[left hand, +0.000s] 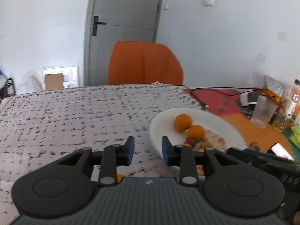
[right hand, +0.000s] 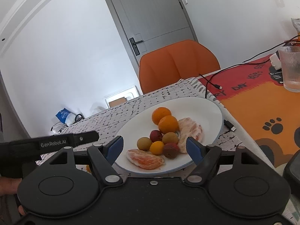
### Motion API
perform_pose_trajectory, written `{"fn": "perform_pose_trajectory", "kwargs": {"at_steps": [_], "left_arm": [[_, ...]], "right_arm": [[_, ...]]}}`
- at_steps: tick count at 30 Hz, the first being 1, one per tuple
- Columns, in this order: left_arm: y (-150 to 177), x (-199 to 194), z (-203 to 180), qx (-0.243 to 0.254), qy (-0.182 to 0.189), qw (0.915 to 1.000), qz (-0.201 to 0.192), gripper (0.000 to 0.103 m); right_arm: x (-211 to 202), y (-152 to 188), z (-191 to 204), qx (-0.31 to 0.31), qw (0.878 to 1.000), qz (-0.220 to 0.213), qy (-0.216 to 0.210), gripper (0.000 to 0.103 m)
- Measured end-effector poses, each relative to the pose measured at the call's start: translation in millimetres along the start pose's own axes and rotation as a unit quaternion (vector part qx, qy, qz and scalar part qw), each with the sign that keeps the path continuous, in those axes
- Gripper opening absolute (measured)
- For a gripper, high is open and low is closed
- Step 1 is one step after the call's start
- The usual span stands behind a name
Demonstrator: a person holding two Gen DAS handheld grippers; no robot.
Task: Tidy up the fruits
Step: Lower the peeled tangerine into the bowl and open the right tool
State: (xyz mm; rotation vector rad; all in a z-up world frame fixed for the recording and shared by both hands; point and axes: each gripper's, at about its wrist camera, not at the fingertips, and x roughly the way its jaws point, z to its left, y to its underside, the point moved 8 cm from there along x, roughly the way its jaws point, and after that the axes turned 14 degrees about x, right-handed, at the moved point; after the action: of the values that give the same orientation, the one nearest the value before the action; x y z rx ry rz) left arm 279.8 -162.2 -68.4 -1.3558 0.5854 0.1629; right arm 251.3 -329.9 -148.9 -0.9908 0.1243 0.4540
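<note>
fruits sit heaped on the white plate (right hand: pixel 131 129), which rests on the speckled black-and-white tablecloth (left hand: pixel 65 112). two oranges (right hand: pixel 165 120) touch each other at the back of the pile, and in front of them small round fruits (right hand: pixel 159 144) crowd together: two dark red, two olive-brown, one yellow. a peeled citrus piece (right hand: pixel 145 159) lies at the near rim, and a bigger peeled chunk (right hand: pixel 190 131) leans at the right of the pile.

the right gripper (right hand: pixel 155 147) hovers at the near edge of the plate, its blue pads (right hand: pixel 115 148) spread wide on either side of the pile, touching none of it, released and empty. the left gripper (left hand: pixel 148 150) hangs just left of the plate over the cloth, jaws parted with only cloth showing between them, nothing held. from the right wrist view its black body pokes in from the left, a hand (right hand: pixel 9 185) below it.

across the table, an orange chair (right hand: pixel 178 63) stands before a grey door (right hand: pixel 150 18). right of the plate, a ribbed glass (right hand: pixel 290 69) stands on an orange-and-red mat (right hand: pixel 262 103), with a black cable (right hand: pixel 211 82) trailing across it.
</note>
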Motion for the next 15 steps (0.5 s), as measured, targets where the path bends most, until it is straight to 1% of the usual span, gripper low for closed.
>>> {"fn": "perform_pose_trajectory", "kwargs": {"at_steps": [3, 6, 8, 9, 10, 13, 15], "left_arm": [[11, -3, 13, -0.009, -0.015, 0.9998, 0.013, 0.030], [22, -6, 23, -0.014, -0.026, 0.9992, 0.028, 0.034], [28, -9, 28, -0.019, -0.027, 0.9990, 0.030, 0.036], [30, -11, 30, -0.022, -0.029, 0.9989, 0.032, 0.037], [32, -12, 32, -0.024, -0.029, 0.9987, 0.033, 0.037], [38, -16, 34, -0.025, -0.029, 0.9986, 0.036, 0.038], [42, -18, 34, -0.026, -0.029, 0.9985, 0.039, 0.038]], "right_arm": [[0, 0, 1, 0.000, 1.000, -0.003, 0.001, 0.077], [2, 1, 1, 0.005, 1.000, 0.000, -0.001, 0.077], [4, 3, 2, 0.002, 1.000, 0.003, 0.000, 0.078], [5, 4, 3, 0.002, 1.000, 0.005, 0.001, 0.082], [6, 5, 4, 0.002, 1.000, 0.005, 0.003, 0.083], [8, 8, 7, -0.001, 1.000, 0.007, 0.004, 0.084], [9, 11, 11, -0.006, 1.000, 0.009, 0.003, 0.087]]}}
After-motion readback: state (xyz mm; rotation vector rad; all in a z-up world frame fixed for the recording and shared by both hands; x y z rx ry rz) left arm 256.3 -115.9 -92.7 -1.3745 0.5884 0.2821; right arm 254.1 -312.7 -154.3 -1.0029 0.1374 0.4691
